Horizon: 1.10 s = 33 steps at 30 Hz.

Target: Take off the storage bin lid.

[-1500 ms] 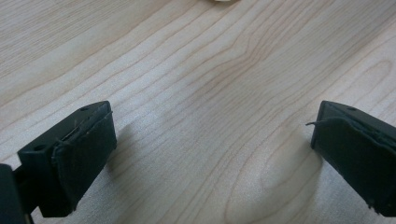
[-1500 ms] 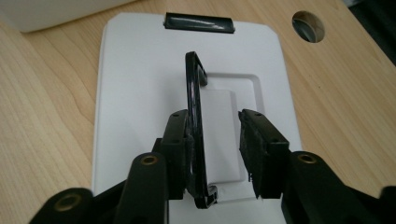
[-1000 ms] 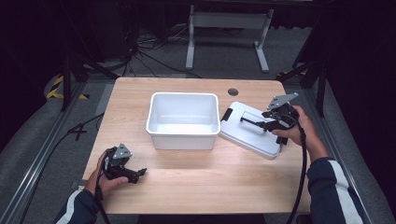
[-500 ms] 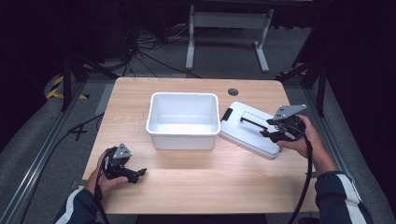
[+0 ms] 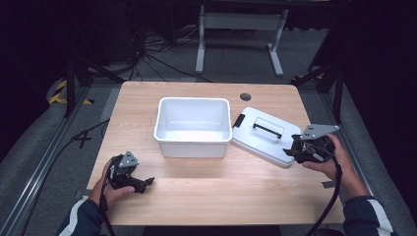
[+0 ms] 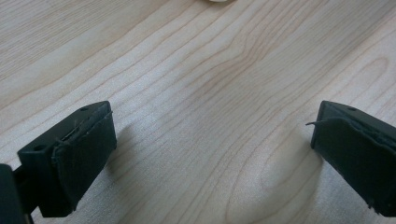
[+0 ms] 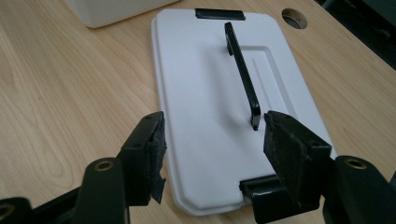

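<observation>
A white lid (image 5: 260,140) with a black handle (image 5: 268,129) lies flat on the table, right of an empty white bin (image 5: 193,147). My right gripper (image 5: 296,149) is at the lid's near right end and points along it. In the right gripper view its jaws (image 7: 212,135) have just been opening and stand apart over the lid (image 7: 205,84), just short of the near end of the handle (image 7: 243,70), pressing on nothing. My left gripper (image 5: 142,183) rests at the front left of the table, open (image 6: 210,140) over bare wood.
The wooden table (image 5: 221,191) has a round cable hole (image 5: 245,97) at the back right. A black latch (image 7: 219,13) sits at the lid's far end. Cables and a metal stand are on the dark floor behind.
My right gripper has drawn back from the lid's handle toward the near right edge of the lid, and its jaws have spread. The left gripper has stayed put.
</observation>
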Available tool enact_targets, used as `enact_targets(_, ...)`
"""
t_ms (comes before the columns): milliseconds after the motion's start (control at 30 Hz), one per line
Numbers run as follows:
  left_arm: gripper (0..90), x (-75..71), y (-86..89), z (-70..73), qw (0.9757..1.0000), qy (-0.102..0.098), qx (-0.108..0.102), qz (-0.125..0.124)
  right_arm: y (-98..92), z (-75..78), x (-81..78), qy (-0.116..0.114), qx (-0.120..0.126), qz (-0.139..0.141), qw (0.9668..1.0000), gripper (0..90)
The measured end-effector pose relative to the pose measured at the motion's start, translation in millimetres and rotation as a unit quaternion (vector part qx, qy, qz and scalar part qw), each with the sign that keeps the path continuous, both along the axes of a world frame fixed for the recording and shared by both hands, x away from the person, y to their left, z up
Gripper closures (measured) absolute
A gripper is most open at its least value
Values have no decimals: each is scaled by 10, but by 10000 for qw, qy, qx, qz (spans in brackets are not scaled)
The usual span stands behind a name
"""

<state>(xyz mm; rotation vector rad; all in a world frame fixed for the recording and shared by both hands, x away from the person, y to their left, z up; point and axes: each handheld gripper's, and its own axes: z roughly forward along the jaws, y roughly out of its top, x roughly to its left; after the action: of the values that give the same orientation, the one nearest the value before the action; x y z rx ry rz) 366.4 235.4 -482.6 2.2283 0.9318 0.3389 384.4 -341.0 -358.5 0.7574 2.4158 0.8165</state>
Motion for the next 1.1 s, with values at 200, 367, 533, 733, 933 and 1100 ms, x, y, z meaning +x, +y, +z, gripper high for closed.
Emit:
enact_targets(200,5,0,0,0,10000,1,3,-1,-70,-88,-117,-39,55,7,10000,375)
enact_targets(367,5,0,0,0,10000,1,0,0,-151,-196,-216,-62,176,10,9998,340)
enact_targets(533,5,0,0,0,10000,0,0,0,-235,-346,-297,-110,279,-108,9995,286)
enact_targets(733,5,-4,2,1,10000,3,10,9,-331,-509,-383,-48,440,-151,9989,286)
enact_targets(933,4,0,3,1,10000,8,6,-15,-413,-694,-430,64,500,-334,9982,277)
enact_targets(1100,3,1,3,0,10000,7,0,-16,-474,-841,-455,149,694,-515,9961,261)
